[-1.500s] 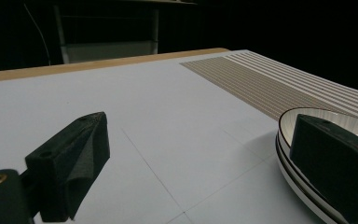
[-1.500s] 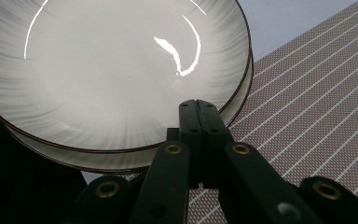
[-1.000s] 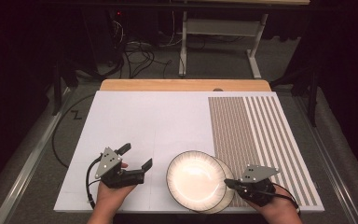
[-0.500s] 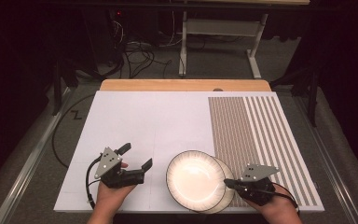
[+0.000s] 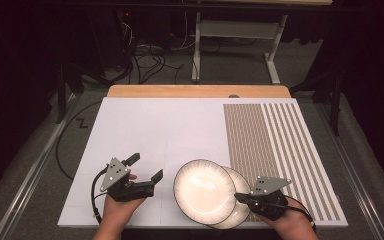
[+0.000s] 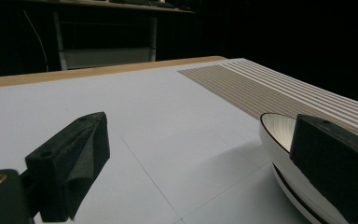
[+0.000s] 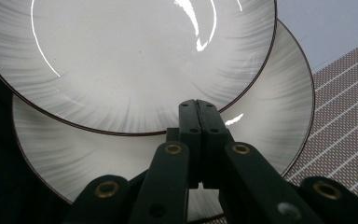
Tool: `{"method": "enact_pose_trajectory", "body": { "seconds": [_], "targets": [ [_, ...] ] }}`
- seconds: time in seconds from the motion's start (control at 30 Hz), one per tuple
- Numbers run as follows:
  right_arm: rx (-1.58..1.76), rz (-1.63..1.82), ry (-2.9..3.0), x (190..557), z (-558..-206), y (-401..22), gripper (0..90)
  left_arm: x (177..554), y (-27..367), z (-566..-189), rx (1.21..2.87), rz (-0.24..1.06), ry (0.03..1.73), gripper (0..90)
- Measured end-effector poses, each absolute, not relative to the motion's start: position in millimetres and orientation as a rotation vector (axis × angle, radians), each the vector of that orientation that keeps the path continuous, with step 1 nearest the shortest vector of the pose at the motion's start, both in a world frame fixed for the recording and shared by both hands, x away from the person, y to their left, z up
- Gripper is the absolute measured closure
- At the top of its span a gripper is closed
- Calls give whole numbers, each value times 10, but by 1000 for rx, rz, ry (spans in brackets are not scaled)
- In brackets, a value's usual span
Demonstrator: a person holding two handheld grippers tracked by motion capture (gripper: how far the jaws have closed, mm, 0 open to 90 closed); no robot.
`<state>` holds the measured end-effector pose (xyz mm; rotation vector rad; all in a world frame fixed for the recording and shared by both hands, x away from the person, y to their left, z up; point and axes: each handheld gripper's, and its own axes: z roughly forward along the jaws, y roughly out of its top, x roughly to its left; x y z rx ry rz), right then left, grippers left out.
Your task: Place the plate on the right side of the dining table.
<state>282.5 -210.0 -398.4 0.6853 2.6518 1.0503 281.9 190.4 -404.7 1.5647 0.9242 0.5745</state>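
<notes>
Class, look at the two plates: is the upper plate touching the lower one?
Touching. The right gripper view shows the upper plate lying overlapped on the lower plate with no gap at its rim; the high view shows the same overlap.

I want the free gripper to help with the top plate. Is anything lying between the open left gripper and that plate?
Nothing visible does. The left gripper is open with bare white table between it and the upper plate. That plate overlaps the lower plate, where the shut right gripper sits.
</notes>
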Motion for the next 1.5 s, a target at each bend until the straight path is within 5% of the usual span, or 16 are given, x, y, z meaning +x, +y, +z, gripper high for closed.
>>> {"method": "enact_pose_trajectory", "body": {
  "seconds": [0.53, 1.5],
  "targets": [
    [689, 1062, 2651, 2838, -3997, -2079, 900, 2857, 1929, -4037, 1556, 515, 963, 50],
    [691, 1071, 2645, 2845, -3997, -2086, 900, 3096, 2029, -3994, 1684, -3, 1166, 5]
  ]
}}
